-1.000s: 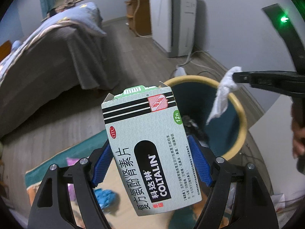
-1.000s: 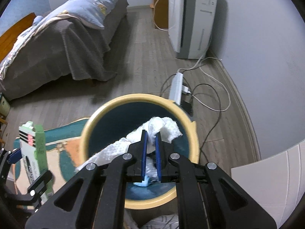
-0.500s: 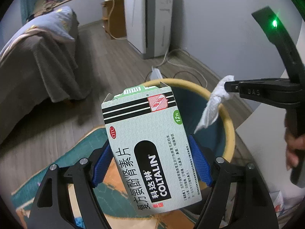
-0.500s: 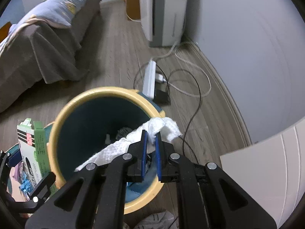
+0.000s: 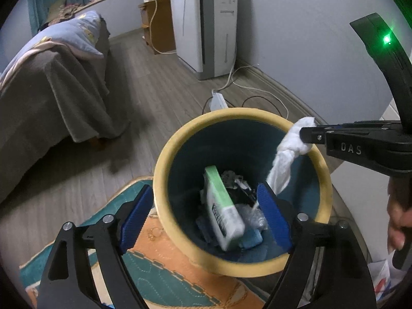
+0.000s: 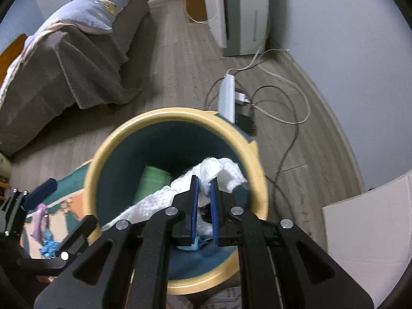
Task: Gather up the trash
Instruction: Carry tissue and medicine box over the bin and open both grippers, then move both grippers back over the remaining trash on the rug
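Observation:
A round bin with a yellow rim point(image 5: 164, 170) and dark teal inside stands on the floor; it also shows in the right wrist view point(image 6: 97, 159). The green-and-white medicine box point(image 5: 222, 206) lies tilted inside the bin on other trash; its green side shows in the right wrist view point(image 6: 152, 182). My left gripper point(image 5: 206, 216) is open and empty just above the bin. My right gripper point(image 6: 204, 195) is shut on a white paper towel point(image 6: 219, 173) and holds it over the bin's right side; the towel point(image 5: 285, 159) hangs down into the bin.
A patterned teal and orange rug point(image 5: 164, 265) lies under the bin, with small blue and purple scraps point(image 6: 46, 242) on it. A power strip with cables point(image 6: 228, 95), an air purifier point(image 5: 206, 23) and a covered bed point(image 5: 51, 85) stand behind. A white panel point(image 6: 370, 224) is at right.
My left gripper opened and the medicine box fell into the bin. Both grippers moved closer over the bin. The right gripper still holds the paper towel.

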The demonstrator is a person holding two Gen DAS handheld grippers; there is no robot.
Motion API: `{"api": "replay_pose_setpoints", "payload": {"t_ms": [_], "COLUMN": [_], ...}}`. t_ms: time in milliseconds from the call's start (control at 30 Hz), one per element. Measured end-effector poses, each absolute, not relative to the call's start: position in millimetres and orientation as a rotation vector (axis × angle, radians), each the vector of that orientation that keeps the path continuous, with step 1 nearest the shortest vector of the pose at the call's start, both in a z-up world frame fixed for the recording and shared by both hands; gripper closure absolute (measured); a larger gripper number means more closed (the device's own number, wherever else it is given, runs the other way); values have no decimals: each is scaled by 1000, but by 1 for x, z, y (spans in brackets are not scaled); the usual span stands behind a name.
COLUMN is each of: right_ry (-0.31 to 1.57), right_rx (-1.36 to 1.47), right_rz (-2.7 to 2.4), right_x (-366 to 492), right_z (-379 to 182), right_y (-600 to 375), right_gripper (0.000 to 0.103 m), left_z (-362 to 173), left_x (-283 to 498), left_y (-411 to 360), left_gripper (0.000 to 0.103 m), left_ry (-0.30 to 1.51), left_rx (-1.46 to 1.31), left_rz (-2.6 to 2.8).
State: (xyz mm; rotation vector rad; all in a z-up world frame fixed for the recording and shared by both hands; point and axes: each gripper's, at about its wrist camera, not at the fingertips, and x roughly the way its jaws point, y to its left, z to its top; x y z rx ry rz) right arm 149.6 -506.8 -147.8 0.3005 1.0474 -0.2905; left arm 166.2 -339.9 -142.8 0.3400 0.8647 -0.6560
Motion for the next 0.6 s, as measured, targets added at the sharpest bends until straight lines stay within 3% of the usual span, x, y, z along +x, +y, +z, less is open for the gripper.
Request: {"api": "replay_pose_setpoints", "payload": {"t_ms": [33,133,200,267,333,400,600], "right_ry": [1045,1039,1037,1031,1034,1032,1005], "right_rx": [297,301,307,297,292,277,199], "right_rz": [-286,-274,-268,-278,-281,-282,-304], "right_x": [150,150,150,150,150,150,149], "right_z": [-147,-146,-146,-144,-143,-140,-127], "right_y": [-505,-504,-504,-503,-502,-498,-490], "right_gripper": [89,69,45,31,24,8,6], "left_z": [-142,-138,-137,-136,-136,-132,-114], "left_x": [166,161,159,156,152,149,133], "left_y": [-338,-330,-325,-317,-308,-299,-265], "left_gripper": [20,14,12,11,10,10,9], "left_ry": [861,845,836,833,834,830,820], "left_rx": [338,339,341,340,334,318,283], "left_rz": [-653,-641,-632,-619,-606,-596,-568]}}
